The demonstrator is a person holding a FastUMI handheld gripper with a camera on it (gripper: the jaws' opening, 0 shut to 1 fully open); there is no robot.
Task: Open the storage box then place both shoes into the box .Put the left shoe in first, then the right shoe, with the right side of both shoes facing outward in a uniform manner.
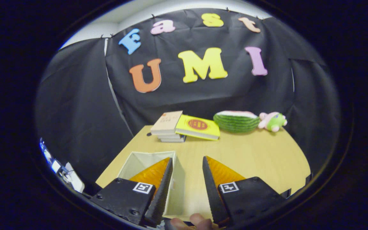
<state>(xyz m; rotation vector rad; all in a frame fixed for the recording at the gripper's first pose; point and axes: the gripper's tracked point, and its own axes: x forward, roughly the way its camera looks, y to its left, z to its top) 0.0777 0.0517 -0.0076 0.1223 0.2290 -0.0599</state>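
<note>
Beneath parted empty tongs (187, 161), box (139, 159) lengthwise ahead

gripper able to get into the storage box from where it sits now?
Probably yes. The storage box is open-topped and sits on the table right under the gripper; one finger overlaps its near wall. The fingers are open and empty, and nothing covers the opening. Books and toys lie well beyond.
</note>
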